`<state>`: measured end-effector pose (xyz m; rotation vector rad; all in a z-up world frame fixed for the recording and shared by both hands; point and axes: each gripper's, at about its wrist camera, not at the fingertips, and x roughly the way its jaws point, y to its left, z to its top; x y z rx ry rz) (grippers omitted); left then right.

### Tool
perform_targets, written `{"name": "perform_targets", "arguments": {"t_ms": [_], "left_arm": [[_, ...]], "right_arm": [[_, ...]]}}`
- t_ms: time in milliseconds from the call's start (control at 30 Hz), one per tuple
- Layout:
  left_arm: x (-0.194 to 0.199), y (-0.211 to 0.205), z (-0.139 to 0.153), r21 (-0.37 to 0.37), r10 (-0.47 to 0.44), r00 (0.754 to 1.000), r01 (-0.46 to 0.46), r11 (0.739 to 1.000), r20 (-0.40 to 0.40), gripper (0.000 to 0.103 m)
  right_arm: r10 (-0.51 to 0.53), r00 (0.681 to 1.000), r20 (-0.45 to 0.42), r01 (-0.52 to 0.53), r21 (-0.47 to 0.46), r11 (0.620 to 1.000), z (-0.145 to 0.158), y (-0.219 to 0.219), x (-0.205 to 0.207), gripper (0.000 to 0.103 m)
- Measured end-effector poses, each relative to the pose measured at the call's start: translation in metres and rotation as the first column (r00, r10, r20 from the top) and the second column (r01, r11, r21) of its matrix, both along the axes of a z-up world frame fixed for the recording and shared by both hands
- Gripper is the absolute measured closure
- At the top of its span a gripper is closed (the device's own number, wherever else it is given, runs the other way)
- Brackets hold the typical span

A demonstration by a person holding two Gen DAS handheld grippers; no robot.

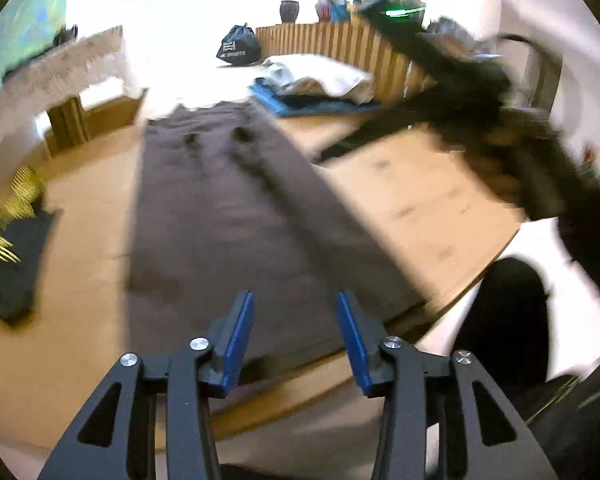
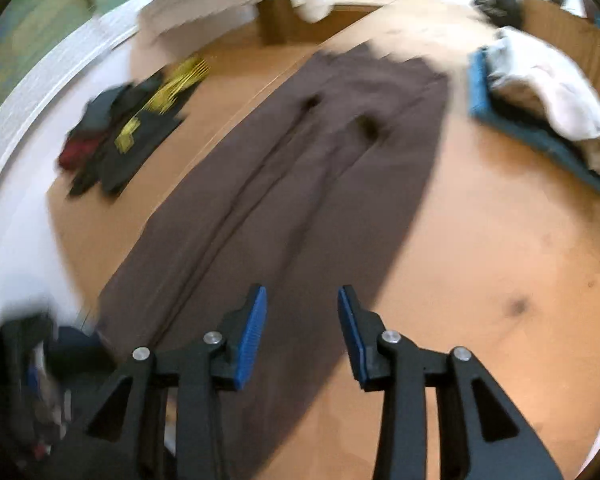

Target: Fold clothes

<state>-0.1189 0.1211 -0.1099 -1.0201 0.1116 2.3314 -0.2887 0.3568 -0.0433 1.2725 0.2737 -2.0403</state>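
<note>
Brown trousers lying flat, lengthways on wooden table, stretching ahead of both tongs; centre seam, two dark spots near far end. Left gripper and right gripper hovering above near end, jaws partly open, gripping nothing. No writing legible. Left view alone showing black bag far ahead; right view showing black-and-yellow garment ahead-left.

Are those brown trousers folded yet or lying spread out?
Spread out: the brown trousers lie flat and full length on the table, legs side by side.
</note>
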Motion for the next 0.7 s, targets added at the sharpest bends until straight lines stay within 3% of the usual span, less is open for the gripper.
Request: {"name": "perform_targets", "arguments": {"t_ms": [67, 133, 233, 433, 567, 700], "left_arm": [[-0.003, 0.017, -0.006, 0.017, -0.01, 1.0, 0.01, 1.0, 0.019, 0.056], [-0.007, 0.033, -0.017, -0.024, 0.019, 0.999, -0.018, 1.0, 0.035, 0.056], [-0.018, 0.044, -0.034, -0.05, 0.048, 0.991, -0.042, 0.998, 0.125, 0.056], [-0.013, 0.071, -0.048, -0.144, 0.029, 0.995, -0.015, 0.989, 0.094, 0.055], [-0.006, 0.077, -0.047, -0.147, -0.018, 0.998, 0.027, 0.989, 0.066, 0.071], [-0.005, 0.076, -0.049, -0.126, -0.027, 0.998, 0.034, 0.991, 0.059, 0.076]], "right_arm": [[-0.008, 0.999, 0.033, 0.008, 0.0, 1.0, -0.002, -0.003, -0.018, 0.062], [-0.011, 0.999, 0.037, 0.01, 0.033, 0.999, -0.004, -0.009, -0.028, 0.062], [0.008, 1.0, 0.007, -0.009, 0.085, 0.996, -0.004, -0.022, -0.034, 0.062], [0.003, 1.0, -0.013, -0.001, 0.145, 0.989, 0.004, -0.049, -0.058, 0.061], [0.016, 1.0, 0.025, -0.021, 0.222, 0.975, -0.007, -0.082, -0.073, 0.06], [0.012, 0.996, 0.088, -0.04, 0.329, 0.943, -0.03, -0.102, -0.077, 0.06]]}}
